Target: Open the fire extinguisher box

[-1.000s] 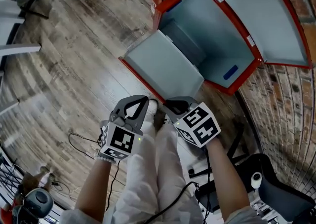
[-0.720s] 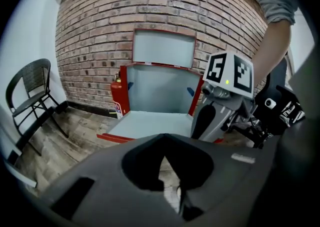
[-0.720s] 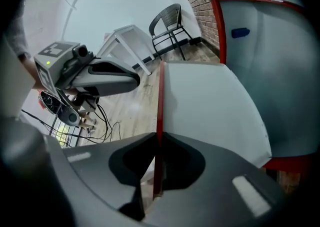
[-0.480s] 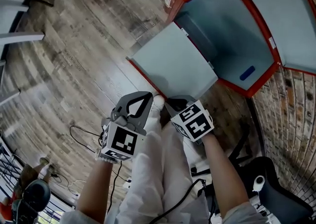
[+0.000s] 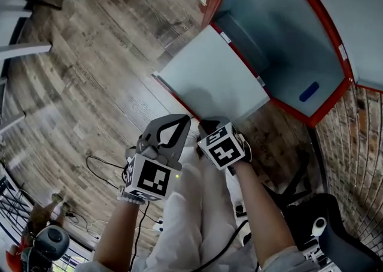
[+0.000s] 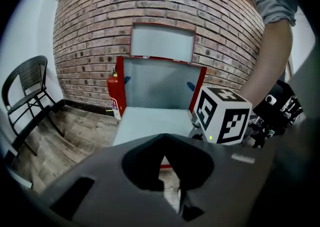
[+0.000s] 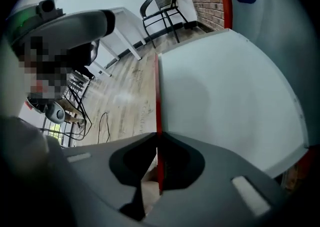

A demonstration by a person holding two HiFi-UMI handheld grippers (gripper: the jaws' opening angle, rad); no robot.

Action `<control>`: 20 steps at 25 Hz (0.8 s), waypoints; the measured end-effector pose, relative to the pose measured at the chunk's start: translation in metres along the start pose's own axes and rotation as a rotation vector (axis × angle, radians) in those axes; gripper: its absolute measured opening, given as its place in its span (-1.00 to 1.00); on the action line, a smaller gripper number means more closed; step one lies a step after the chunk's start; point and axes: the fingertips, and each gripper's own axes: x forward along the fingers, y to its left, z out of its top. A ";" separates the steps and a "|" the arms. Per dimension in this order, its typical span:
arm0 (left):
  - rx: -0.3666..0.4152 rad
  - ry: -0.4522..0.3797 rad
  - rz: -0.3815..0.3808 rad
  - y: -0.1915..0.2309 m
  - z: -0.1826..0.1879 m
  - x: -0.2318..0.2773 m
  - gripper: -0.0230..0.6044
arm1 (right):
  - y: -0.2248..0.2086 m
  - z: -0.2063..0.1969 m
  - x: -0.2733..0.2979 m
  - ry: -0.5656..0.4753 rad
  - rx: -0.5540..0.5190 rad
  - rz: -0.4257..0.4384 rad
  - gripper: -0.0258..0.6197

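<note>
Standing at far left: black slatted chair (image 6: 24,91) on the plank floor (image 5: 90,73), well apart from the fire extinguisher box (image 5: 281,49).
Cables (image 5: 99,172): thin black loops on the floor, left of the person's white trouser legs (image 5: 191,217).
Left gripper (image 6: 162,137): jaws together, nothing between them. It hangs over the trouser legs, short of the free edge of the door (image 5: 209,76).
Right gripper (image 7: 159,136): jaws have just been closing. They are now narrow and clamped on the door's red front edge, which runs straight between them.
Extinguisher (image 6: 114,96): red cylinder, upright, outside the box, just beside its left wall.
Brick wall (image 5: 353,145): behind the box and to its right.
In the way: the lowered door panel lies between both grippers and the box's inside.
Box, place: against the brick wall, ahead of both grippers.
Box, look: red frame, pale grey-blue inside, small blue patch (image 5: 309,91) on an inner side wall. It stands open.
Door, look: pale grey panel with a red rim.
Upper flap (image 6: 162,43): grey, red-rimmed, raised flat against the wall above the box.
Facing: the opening faces the person. The door is folded down and out from the lower edge, about level, free edge nearest the person. Whether it rests on the floor cannot be told.
Long axis: box and door are both wider than deep, their long sides running along the wall.
</note>
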 end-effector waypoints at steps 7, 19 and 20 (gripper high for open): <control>0.014 -0.006 -0.010 0.003 -0.006 0.021 -0.93 | -0.024 -0.012 0.035 0.028 0.071 -0.025 -0.80; -0.004 0.013 0.009 0.021 -0.035 0.046 -0.93 | -0.082 -0.031 0.082 0.064 0.163 -0.107 -0.80; -0.006 0.014 0.012 0.023 -0.037 0.049 -0.93 | -0.089 -0.034 0.083 0.065 0.165 -0.126 -0.81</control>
